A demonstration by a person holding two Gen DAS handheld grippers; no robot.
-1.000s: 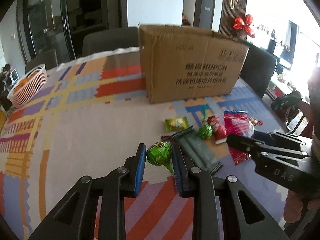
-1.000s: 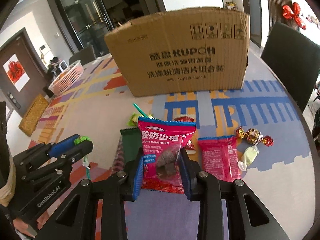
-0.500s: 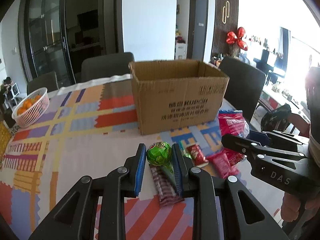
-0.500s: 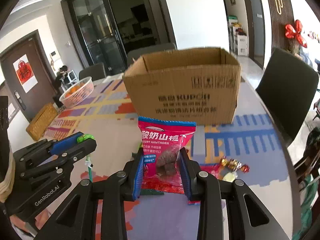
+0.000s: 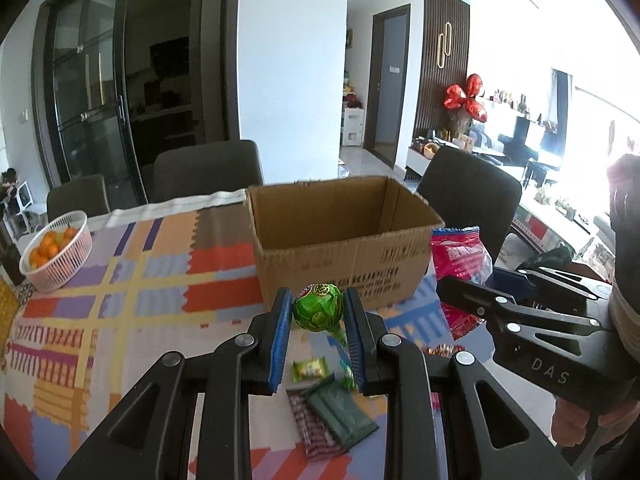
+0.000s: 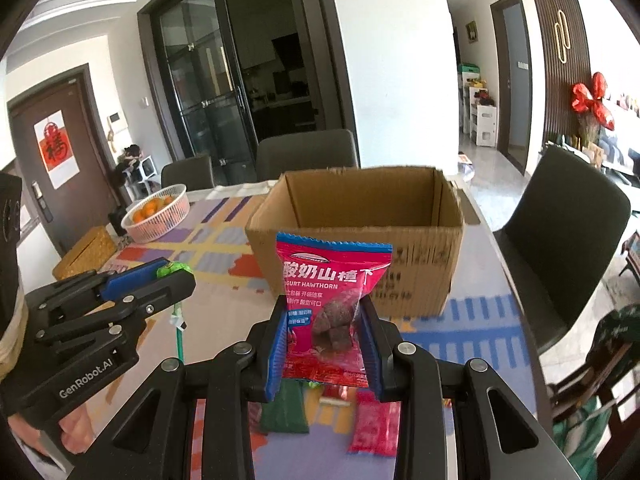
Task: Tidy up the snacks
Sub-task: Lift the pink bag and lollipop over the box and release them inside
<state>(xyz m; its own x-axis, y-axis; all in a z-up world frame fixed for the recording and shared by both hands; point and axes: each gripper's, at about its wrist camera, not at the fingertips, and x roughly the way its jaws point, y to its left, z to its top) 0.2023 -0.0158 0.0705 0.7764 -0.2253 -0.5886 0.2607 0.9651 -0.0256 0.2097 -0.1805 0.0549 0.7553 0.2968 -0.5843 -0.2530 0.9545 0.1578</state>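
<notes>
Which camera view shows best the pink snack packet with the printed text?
The right wrist view: the pink snack packet faces the camera, text readable, clamped between the right gripper fingers. The left wrist view shows the packet only sideways, partly hidden behind that gripper.

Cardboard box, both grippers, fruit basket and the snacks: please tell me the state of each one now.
Cardboard box: open, upright, looks empty.
Left gripper: shut on green lollipop.
Right gripper: shut on pink hawthorn packet.
Pink basket: upright, holding oranges.
Dark green packet: lying flat on table.
</notes>
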